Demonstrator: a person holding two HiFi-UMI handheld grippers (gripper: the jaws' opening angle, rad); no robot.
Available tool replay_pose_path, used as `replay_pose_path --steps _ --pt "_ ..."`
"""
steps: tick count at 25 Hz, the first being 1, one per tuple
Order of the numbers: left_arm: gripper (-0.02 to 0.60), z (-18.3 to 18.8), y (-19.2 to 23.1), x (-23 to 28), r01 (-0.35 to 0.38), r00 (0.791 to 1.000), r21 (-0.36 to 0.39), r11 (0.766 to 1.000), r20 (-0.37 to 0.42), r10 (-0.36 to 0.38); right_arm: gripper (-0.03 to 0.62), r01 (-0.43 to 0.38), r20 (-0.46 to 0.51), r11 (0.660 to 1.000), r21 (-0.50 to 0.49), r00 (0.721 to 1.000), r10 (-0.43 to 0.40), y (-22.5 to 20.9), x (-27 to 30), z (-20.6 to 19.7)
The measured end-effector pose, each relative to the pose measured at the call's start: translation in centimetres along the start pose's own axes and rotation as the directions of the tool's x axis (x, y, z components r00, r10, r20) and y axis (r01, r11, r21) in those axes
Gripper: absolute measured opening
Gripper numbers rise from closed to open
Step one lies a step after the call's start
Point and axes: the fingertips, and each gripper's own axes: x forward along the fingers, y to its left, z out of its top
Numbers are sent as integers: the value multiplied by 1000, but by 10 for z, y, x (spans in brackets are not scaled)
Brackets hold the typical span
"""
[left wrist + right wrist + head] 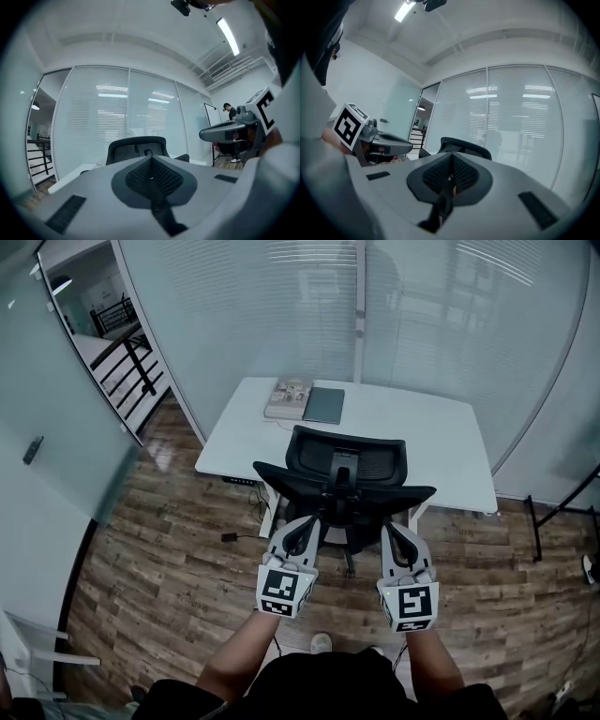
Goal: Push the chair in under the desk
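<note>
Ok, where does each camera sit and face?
Head view: on the head, down on chair, desk, forearms, left hand-held gripper, right hand-held gripper.
Left gripper view: on that gripper, along its shut jaws to the chair.
Right gripper view: likewise from the right.
Both share the chair and show the other gripper.

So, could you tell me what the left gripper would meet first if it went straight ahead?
Probably the chair's backrest, straight ahead of the left gripper; how near is unclear.

Bright even light, ceiling strip light glaring, fisheye edges dark and curved; near foreground soft
</note>
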Motion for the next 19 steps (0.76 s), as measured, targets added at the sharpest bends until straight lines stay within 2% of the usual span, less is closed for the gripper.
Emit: replay_pose_path --steps 5,13,19 --pt "14 0 -8 -2 25 1000 15 1000 -1 -25 3 -1 -2 1000 -30 1000 0 1 -1 0" --pt "14 6 -21 4 56 998 131 990 -23 -53 3 -14 -6 1000 17 1000 14 1 3 -12" --pt "14 10 -29 6 64 998 99 993 -15 -62 3 -2 -3 1000 19 1000 2 1 4 -11"
